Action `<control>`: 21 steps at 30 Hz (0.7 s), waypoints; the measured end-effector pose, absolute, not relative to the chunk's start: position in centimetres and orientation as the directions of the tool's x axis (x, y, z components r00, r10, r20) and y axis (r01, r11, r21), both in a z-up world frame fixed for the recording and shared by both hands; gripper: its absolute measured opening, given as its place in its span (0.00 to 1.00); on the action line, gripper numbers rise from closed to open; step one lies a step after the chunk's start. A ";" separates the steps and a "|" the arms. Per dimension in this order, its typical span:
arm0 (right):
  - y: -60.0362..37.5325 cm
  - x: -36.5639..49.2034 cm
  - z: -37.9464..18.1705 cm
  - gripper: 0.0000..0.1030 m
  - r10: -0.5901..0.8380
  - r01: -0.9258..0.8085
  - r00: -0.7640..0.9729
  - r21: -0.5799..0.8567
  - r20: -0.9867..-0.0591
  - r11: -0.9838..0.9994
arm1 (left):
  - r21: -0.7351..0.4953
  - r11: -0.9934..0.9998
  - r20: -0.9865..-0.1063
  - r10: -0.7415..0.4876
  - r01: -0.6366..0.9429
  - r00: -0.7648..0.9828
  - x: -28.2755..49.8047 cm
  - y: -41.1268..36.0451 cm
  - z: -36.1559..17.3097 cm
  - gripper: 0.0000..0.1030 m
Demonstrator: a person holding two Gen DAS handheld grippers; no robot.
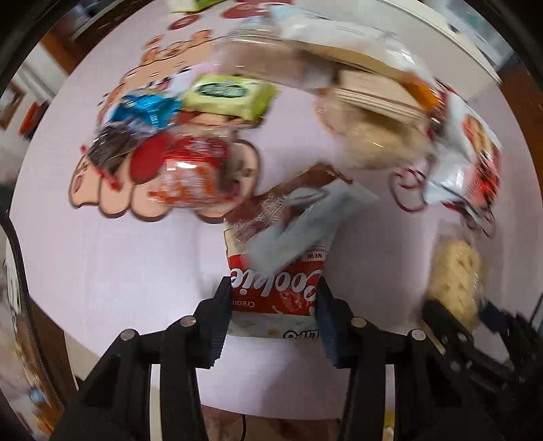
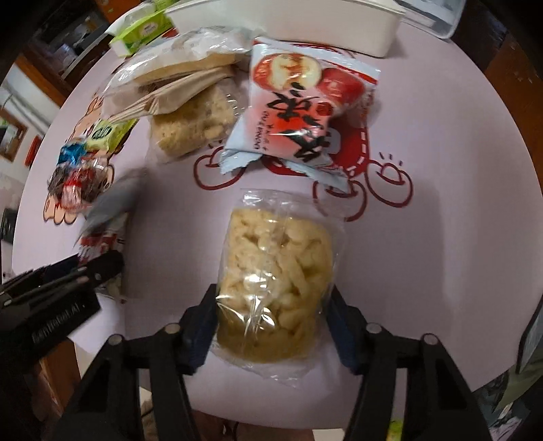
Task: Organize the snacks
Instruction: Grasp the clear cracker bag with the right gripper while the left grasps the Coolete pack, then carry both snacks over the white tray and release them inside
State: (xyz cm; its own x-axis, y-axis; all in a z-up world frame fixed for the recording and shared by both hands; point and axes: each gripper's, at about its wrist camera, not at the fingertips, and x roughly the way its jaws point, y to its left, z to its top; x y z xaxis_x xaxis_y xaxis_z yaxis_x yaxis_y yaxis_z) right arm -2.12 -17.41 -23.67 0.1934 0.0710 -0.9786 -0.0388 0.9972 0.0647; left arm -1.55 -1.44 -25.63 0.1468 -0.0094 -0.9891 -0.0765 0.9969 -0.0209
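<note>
Two black hand-held grippers point down at a pale lilac tablecloth [image 2: 424, 244] printed with cartoon figures, each with a snack between its fingers. The left gripper [image 1: 274, 315] has its ribbed pads against both side edges of a red-and-white cookie packet [image 1: 276, 288] lying flat near the table's front edge, so it looks clamped on the packet, though that view is smeared with motion. A pale blue-grey wrapper [image 1: 298, 224] lies tilted across the far end of that packet. The right gripper [image 2: 273, 325] straddles a clear plastic bag of pale yellow puffed snacks [image 2: 276, 281]; its left pad touches the bag's side, and the right pad sits at the crinkled film, so it appears closed on the bag.

Beyond the puffed snacks lies a light blue and red rice cracker packet [image 2: 302, 112], and left of it a clear bag of beige crumbly snacks [image 2: 193, 125] under flat brown wafer packs [image 2: 176, 88]. Further left sits a cluster of small wrapped sweets [image 1: 163, 149] beside a green packet [image 1: 227, 96]. A white rectangular tray [image 2: 305, 30] stands at the far edge.
</note>
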 end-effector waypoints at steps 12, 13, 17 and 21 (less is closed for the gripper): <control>-18.5 -1.4 -15.6 0.57 0.163 -0.114 0.364 0.129 -0.917 0.985 | -0.132 0.989 -0.929 -0.103 -0.060 0.355 -0.3 0.8 -13.8 0.43; -18.8 -1.3 -14.6 0.57 0.171 -0.119 0.385 0.135 -0.907 0.984 | -0.135 0.989 -0.921 -0.104 -0.055 0.375 0.1 1.5 -12.7 0.43; -19.0 -0.6 -10.7 0.57 0.203 -0.143 0.462 0.154 -0.863 0.978 | -0.112 0.994 -0.873 -0.092 -0.013 0.480 0.0 1.6 -6.4 0.43; -18.7 -0.2 -6.7 0.57 0.197 -0.159 0.542 0.131 -0.817 0.979 | -0.073 0.996 -0.813 -0.092 0.057 0.574 0.7 0.7 -0.6 0.43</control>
State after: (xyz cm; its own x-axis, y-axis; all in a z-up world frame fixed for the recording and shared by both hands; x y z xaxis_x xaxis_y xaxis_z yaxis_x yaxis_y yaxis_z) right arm -0.19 -18.75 -6.68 0.5423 0.1975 -0.8166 -0.1589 0.9786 0.1311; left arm 0.65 0.73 -0.57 0.5742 -0.0923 -0.8135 0.0565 0.9957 -0.0731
